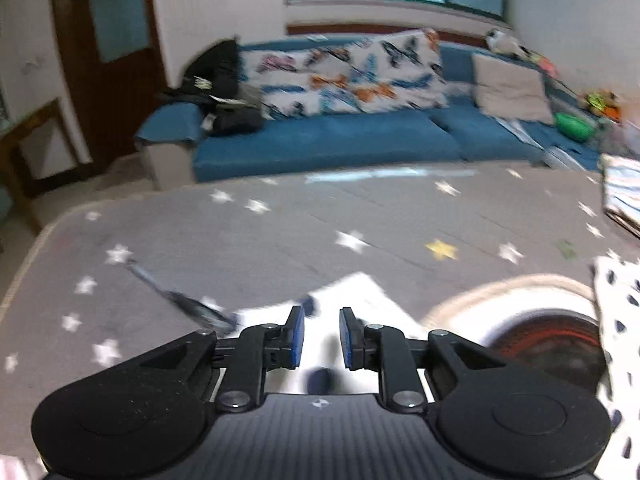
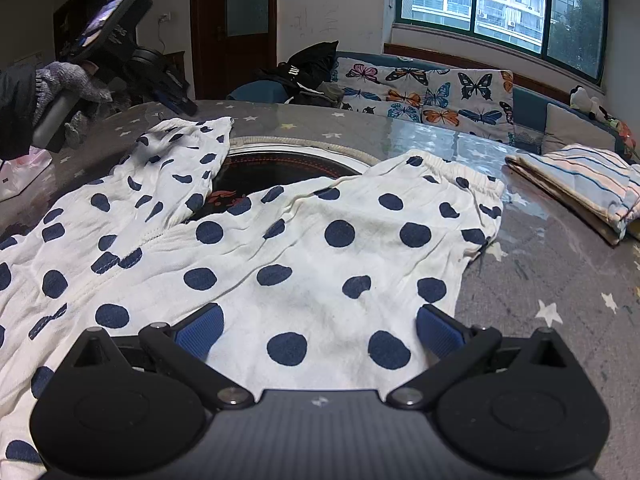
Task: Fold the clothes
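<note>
Nearest in the right wrist view, the right hand-held gripper (image 2: 319,330) stands wide open, its blue pads (image 2: 200,330) set on either side of a stretch of the polka-dot pants (image 2: 304,256) without pinching it. The pants, white with navy dots, lie spread flat on the tabletop (image 2: 560,280), which wears a grey star-printed cover. One leg runs toward the far left, the other toward the right, where the elastic waistband (image 2: 452,168) ends. Between the legs a round dark inset (image 2: 280,168) in the tabletop shows, partly covered by the cloth.

In the left wrist view, which is blurred, the left hand-held gripper (image 1: 322,338) has its pads a narrow gap apart. A corner of the white cloth (image 1: 352,292) lies under and just beyond them, not clamped. No earlier picture shows how the gap came about. From the right wrist view this gripper (image 2: 176,98) hangs above the far left leg's hem, carried by a gloved hand (image 2: 68,80).

Further right on the tabletop lies a folded striped garment (image 2: 580,184), well apart from the pants. Beyond the tabletop stands a blue sofa (image 1: 328,140) with a butterfly blanket (image 2: 432,88), dark clothes (image 2: 308,68), a door (image 2: 234,24) and a window (image 2: 504,0).
</note>
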